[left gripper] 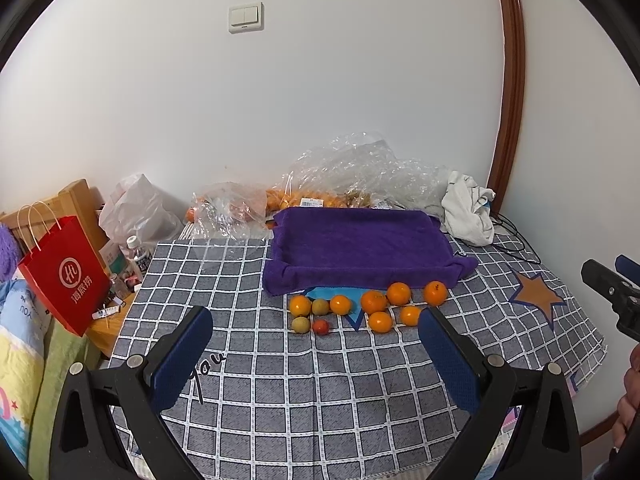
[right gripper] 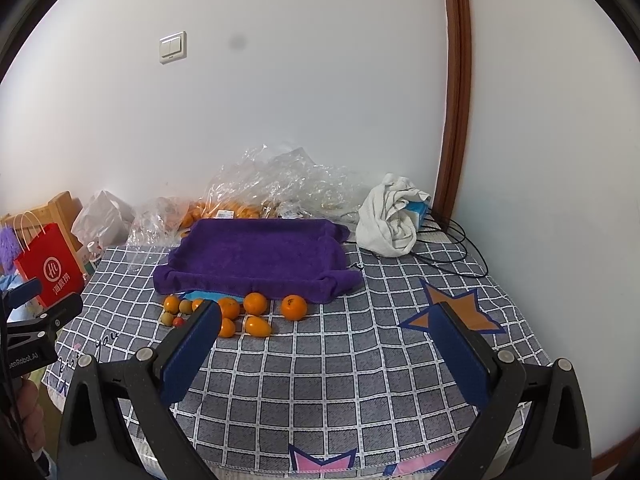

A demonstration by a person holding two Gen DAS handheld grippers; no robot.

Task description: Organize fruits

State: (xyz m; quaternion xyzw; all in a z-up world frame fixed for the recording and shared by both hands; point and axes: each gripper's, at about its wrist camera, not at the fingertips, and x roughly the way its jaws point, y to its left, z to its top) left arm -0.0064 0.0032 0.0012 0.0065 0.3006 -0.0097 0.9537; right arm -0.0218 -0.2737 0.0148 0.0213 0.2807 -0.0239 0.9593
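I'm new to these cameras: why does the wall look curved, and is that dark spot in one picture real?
Left wrist view: fisheye bends the wooden door frame and blacks out the corners; lighting soft, fruits sharp, left gripper open. Right wrist view: same bending; the grey smudge beside the light switch appears only here, probably lens dirt; the plastic bags glint; right gripper open.

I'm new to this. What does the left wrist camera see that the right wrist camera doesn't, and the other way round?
Only the left wrist view shows clutter beside the red paper bag: a capped bottle and small items on a wooden surface, plus the right gripper at its edge. Only the right wrist view shows a pink star on the cloth's near edge, and the left gripper. Both share the purple towel-lined tray, loose oranges before it, the checked cloth, crumpled plastic bags and a white rag.
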